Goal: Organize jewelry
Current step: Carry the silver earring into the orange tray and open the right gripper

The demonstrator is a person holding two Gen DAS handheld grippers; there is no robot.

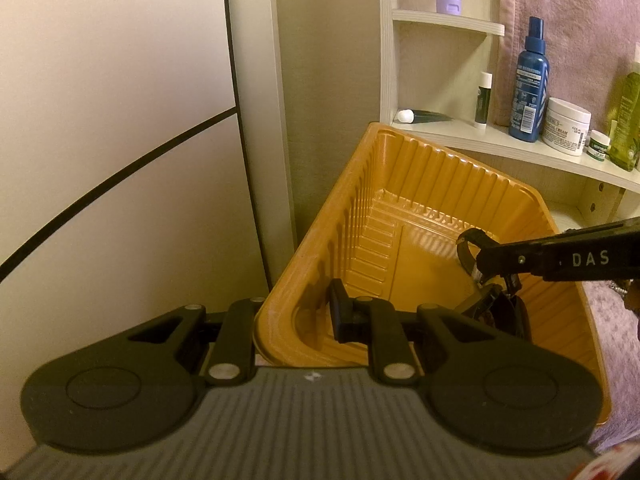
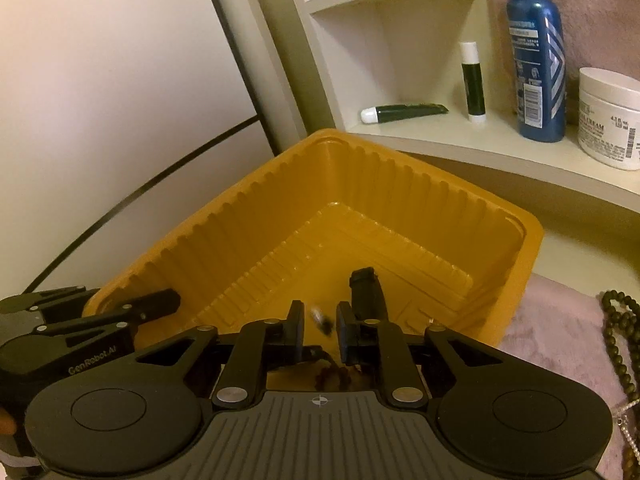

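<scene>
Shelf point(image 2: 460, 148) of toiletries stands behind orange tray point(image 2: 256, 216) on pink cloth point(image 2: 560, 320).

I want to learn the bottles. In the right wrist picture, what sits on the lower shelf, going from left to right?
Dark green tube lying down → slim green stick standing up → tall blue spray bottle → white cream jar.

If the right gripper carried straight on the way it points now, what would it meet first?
Probably the floor of the yellow tray, just past the right gripper, where a small dark item hangs between its fingers; depth is uncertain.
</scene>
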